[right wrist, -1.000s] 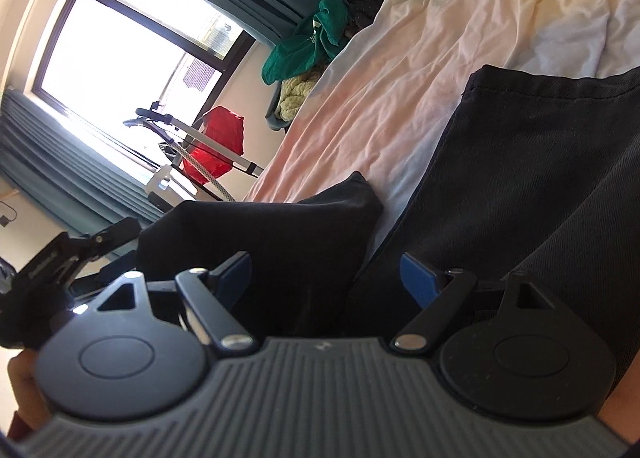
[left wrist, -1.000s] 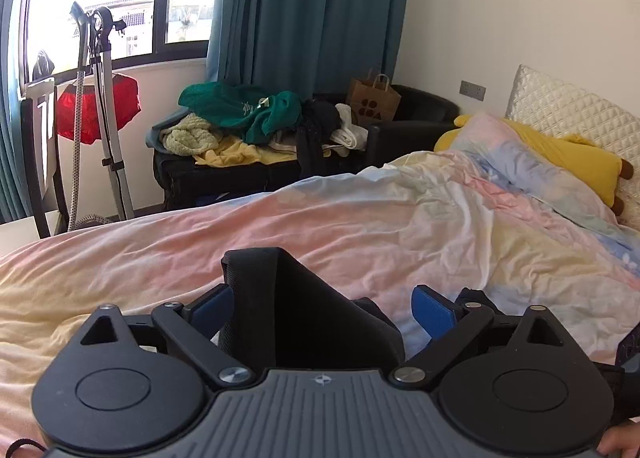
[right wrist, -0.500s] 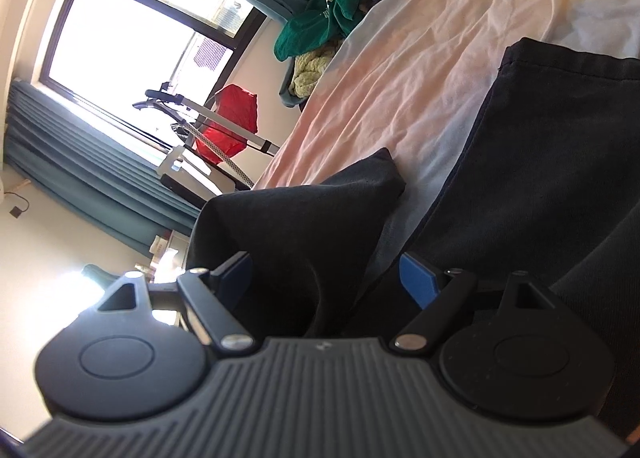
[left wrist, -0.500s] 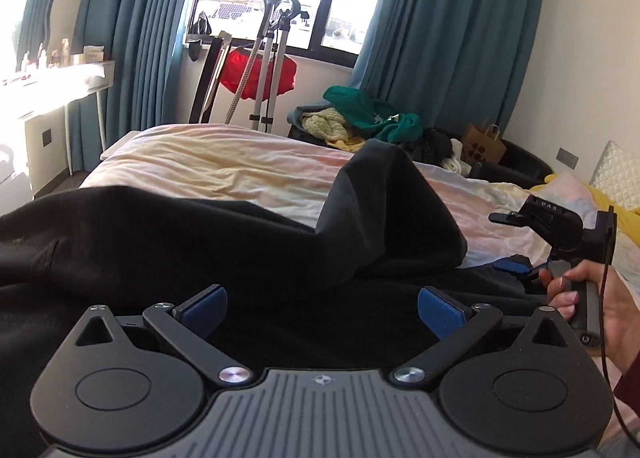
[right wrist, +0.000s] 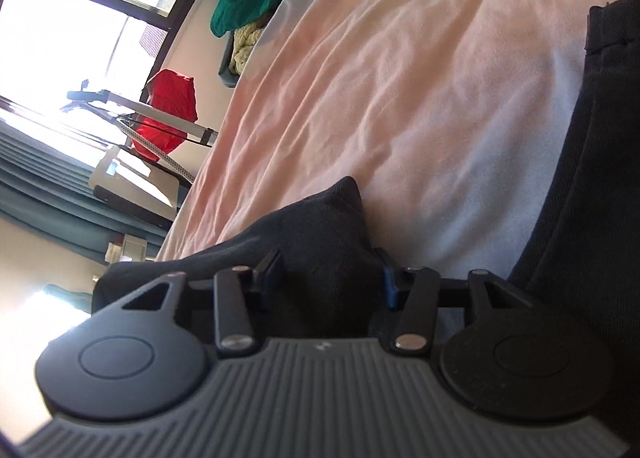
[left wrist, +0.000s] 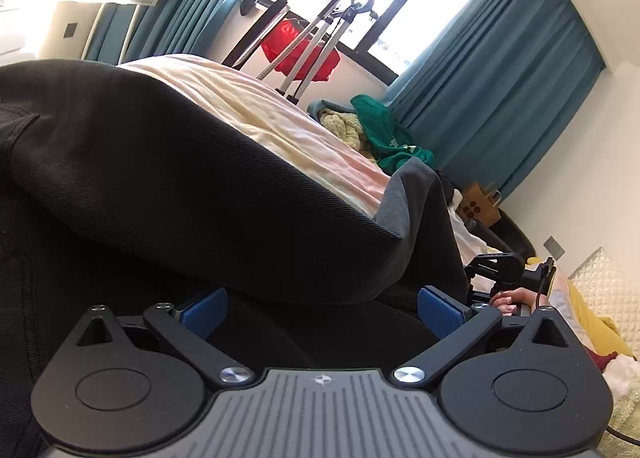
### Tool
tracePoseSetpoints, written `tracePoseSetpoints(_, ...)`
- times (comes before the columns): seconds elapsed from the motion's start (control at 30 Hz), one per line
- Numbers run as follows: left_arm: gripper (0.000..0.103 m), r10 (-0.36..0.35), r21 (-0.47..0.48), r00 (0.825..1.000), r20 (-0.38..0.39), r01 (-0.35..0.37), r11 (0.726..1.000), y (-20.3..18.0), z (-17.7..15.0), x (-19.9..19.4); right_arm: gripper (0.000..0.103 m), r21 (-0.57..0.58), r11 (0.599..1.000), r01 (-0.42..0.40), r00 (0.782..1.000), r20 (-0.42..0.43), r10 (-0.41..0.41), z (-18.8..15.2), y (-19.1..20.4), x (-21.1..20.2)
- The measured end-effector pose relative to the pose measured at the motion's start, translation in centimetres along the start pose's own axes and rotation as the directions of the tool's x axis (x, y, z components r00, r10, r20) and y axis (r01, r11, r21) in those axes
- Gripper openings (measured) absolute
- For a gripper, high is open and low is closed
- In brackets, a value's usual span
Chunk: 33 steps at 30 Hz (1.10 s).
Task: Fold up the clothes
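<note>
Black trousers lie on the pastel bedsheet, one part bulging up in front of my left gripper. Its blue pads stand wide apart, with black cloth lying between and under them. My right gripper has its jaws drawn in around a raised corner of the black trousers. More black cloth runs along the right of that view. The right gripper and the hand holding it show at the right of the left wrist view.
A chair holds a heap of green and yellow clothes by teal curtains. A stand with a red garment is by the window. A paper bag and yellow pillow lie to the right.
My right gripper's jaws have narrowed onto the trouser corner. My left gripper has swung left and dropped low against the black cloth, jaws still wide.
</note>
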<state>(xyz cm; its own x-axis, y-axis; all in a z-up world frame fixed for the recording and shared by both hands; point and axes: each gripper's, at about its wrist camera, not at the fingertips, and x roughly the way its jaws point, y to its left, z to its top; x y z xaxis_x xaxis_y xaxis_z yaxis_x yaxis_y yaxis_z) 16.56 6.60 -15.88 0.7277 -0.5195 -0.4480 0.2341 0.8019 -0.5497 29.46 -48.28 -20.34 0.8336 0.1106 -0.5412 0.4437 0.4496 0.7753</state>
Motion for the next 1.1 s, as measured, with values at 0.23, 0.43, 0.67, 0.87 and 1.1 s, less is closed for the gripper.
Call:
tracePoseSetpoints(0.23,0.102,0.022,-0.053,0.999,0.043,-0.02,0.998,1.6,1.0,-1.9,0.013,-0.259,0.966,0.022,0.983,0.181,0.026,2.1,13.5,-3.4)
tracePoseSetpoints(0.43,0.102,0.019,-0.038,0.997,0.071,-0.016,0.999,1.5,0.7,-4.0,0.012,-0.46,0.875,0.151,0.863,0.494,0.11,3.6,24.8,-9.5)
tracePoseSetpoints(0.67,0.102,0.029,-0.018,0.998,0.049,-0.028,0.999,1.5,0.7,-4.4,0.012,-0.296,0.889,0.349,0.864,0.468,-0.184,3.8,14.5,-7.9)
tracePoseSetpoints(0.87,0.102,0.018,-0.044,1.0,0.023,-0.017,0.999,1.3,0.9,-3.5,0.012,-0.061,0.921,0.385,0.905,0.224,-0.363,0.9,-1.3,-6.2)
tracePoseSetpoints(1.1,0.102,0.033,-0.019,0.999,0.01,-0.033,0.999,0.7,1.1,-3.1,0.012,-0.097,0.95,0.295,0.924,0.282,-0.258,1.3,0.8,-7.6)
